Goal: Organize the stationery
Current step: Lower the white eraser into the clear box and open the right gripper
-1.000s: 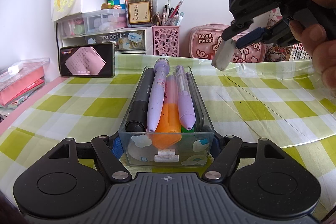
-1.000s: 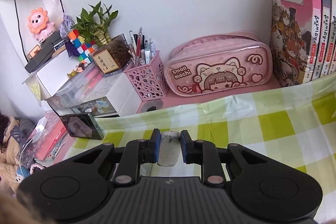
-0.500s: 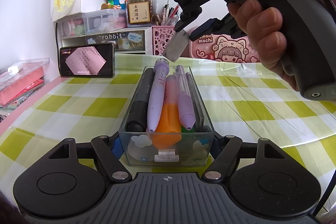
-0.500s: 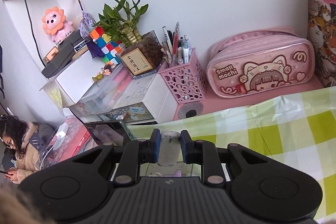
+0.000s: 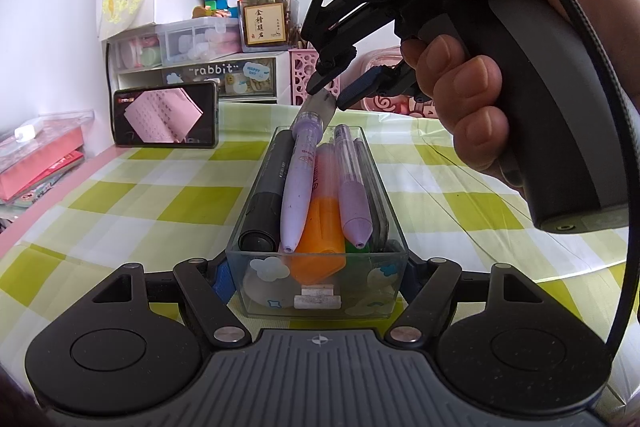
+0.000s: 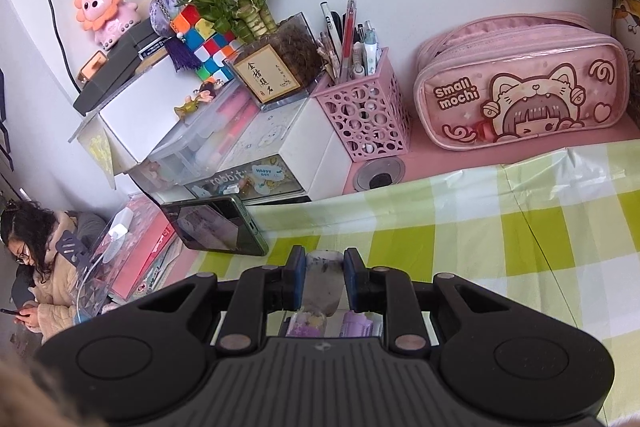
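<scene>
The right gripper (image 5: 334, 95) is clenched on a small whitish eraser (image 5: 318, 107), smudged grey, which sits squarely between its blue pads (image 6: 296, 279) and juts out past the tips. It hangs tilted over the far end of the clear tray (image 5: 256, 291), just above the cap of the lilac pen (image 5: 298, 183); whether it touches that cap cannot be told. A hand (image 5: 472, 79) wraps the gripper's grey handle.

The left gripper (image 5: 318, 279) grasps the tray's near end, one finger on each side wall. The tray is a long, narrow box of clear plastic with cloud stickers, standing on the table (image 5: 120, 203) about midway across, its length running away toward the back edge. Inside lie a black marker (image 5: 264, 203), the lilac pen, an orange highlighter (image 5: 320, 227) and a second lilac pen (image 5: 352, 195) — packed side by side, filling the width.

The table wears a glossy green-and-white checked cloth. Along its back edge stand a phone (image 6: 212, 227) propped on its side, a white drawer unit (image 6: 280, 147), a pink pen cup (image 6: 364, 119) with round cut-outs and a soft pink pencil case (image 6: 520, 95). A person (image 6: 36, 279) sits beyond the left edge.
</scene>
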Demonstrator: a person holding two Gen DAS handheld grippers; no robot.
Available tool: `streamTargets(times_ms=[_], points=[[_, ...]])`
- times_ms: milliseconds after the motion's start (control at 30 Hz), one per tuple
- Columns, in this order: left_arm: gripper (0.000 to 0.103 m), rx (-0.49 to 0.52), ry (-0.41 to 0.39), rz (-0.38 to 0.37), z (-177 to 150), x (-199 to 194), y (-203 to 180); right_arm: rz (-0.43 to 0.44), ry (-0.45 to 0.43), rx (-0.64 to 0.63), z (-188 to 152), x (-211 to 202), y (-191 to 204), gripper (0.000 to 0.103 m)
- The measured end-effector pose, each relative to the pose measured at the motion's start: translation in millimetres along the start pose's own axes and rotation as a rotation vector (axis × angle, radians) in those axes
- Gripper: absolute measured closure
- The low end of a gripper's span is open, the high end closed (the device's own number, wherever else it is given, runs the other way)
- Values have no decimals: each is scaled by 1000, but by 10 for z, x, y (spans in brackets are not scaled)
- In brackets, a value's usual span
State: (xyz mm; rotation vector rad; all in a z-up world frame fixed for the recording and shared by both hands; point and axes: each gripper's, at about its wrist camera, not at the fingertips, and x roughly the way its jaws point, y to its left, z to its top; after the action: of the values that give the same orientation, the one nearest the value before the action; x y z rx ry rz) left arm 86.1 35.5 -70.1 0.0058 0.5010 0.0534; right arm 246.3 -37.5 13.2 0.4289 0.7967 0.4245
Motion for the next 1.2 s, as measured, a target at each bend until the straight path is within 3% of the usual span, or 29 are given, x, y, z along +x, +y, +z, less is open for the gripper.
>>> streamTargets(times_ms=[500,1200], points=[[30,0,0,0,-1,0,-1,-20,27,-24,-80,27,4,64],[30,2,0,1,-1,-1,-2,-34,-8,-10,-252,-427,-255,63]])
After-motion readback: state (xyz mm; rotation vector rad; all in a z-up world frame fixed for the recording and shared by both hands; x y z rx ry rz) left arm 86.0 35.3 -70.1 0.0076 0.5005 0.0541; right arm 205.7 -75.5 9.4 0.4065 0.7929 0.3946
